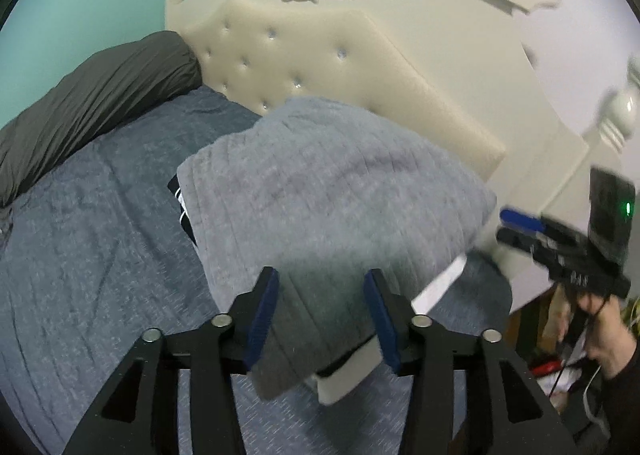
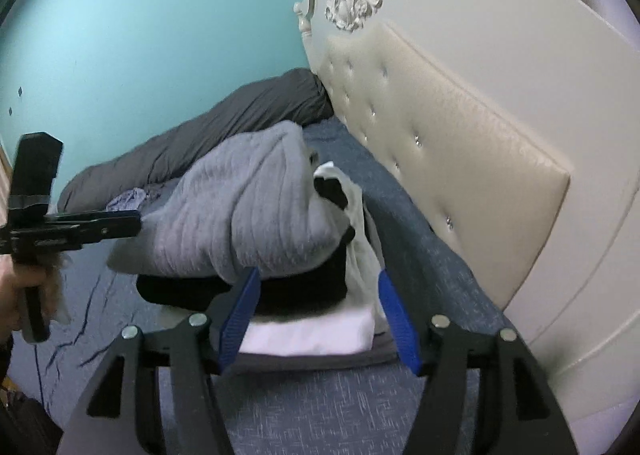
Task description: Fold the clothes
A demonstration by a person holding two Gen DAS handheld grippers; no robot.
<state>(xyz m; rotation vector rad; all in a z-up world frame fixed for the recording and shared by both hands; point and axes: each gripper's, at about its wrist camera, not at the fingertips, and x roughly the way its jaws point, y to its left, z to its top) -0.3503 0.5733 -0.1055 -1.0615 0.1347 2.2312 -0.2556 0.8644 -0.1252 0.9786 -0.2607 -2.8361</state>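
Two hand-held grippers [image 1: 326,287] [image 2: 320,295], four stacked garments [image 2: 256,207]

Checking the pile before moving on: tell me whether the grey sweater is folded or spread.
Folded: the grey sweater lies doubled over atop the stacked clothes.

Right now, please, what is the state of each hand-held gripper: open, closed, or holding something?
Left hand-held gripper: open, pads not pressing the grey garment that lies between them.
Right hand-held gripper: open, holding nothing, just in front of the stack.
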